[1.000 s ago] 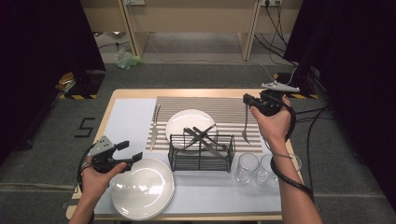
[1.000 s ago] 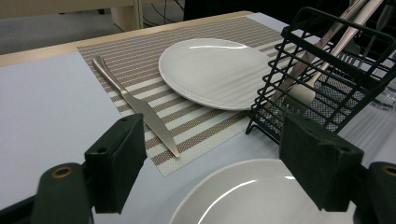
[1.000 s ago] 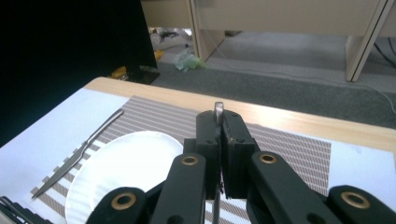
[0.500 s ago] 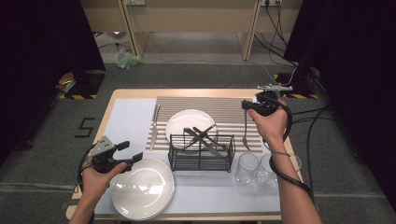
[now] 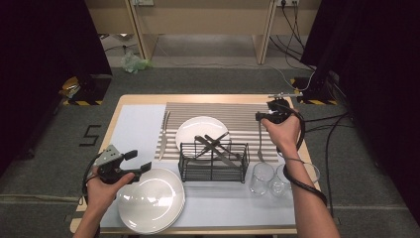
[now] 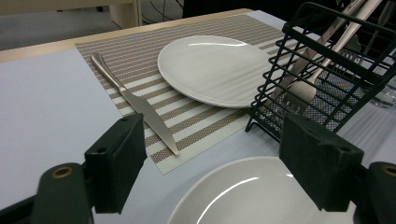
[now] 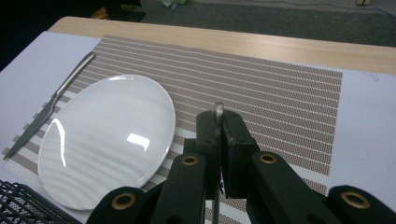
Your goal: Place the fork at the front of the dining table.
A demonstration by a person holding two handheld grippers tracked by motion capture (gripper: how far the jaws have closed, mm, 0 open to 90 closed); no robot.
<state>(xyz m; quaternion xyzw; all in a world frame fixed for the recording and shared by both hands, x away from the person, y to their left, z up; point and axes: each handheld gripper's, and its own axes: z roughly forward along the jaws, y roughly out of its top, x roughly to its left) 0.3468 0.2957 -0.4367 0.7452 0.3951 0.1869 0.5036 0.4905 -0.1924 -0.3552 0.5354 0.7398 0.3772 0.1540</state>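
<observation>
My right gripper (image 5: 259, 117) (image 7: 219, 122) is shut on the handle end of a slim metal utensil (image 5: 259, 143) (image 7: 218, 108), over the right part of the striped placemat (image 5: 237, 110). The utensil runs from the jaws toward the table's near side; whether its far tip touches the mat I cannot tell. A small white plate (image 5: 198, 126) (image 7: 102, 140) lies left of it. At the front left, my left gripper (image 5: 139, 160) (image 6: 224, 144) stands open just above the rim of a large white plate (image 5: 151, 198) (image 6: 261, 196), with nothing between its jaws.
A knife (image 5: 163, 135) (image 6: 135, 105) lies on the placemat's left edge. A black wire basket (image 5: 214, 161) (image 6: 327, 70) with several pieces of cutlery stands mid-table. Two clear glasses (image 5: 261, 177) stand right of it, by my right forearm.
The right gripper has come down and toward the near side with the utensil in it. The left gripper has stayed where it was.
</observation>
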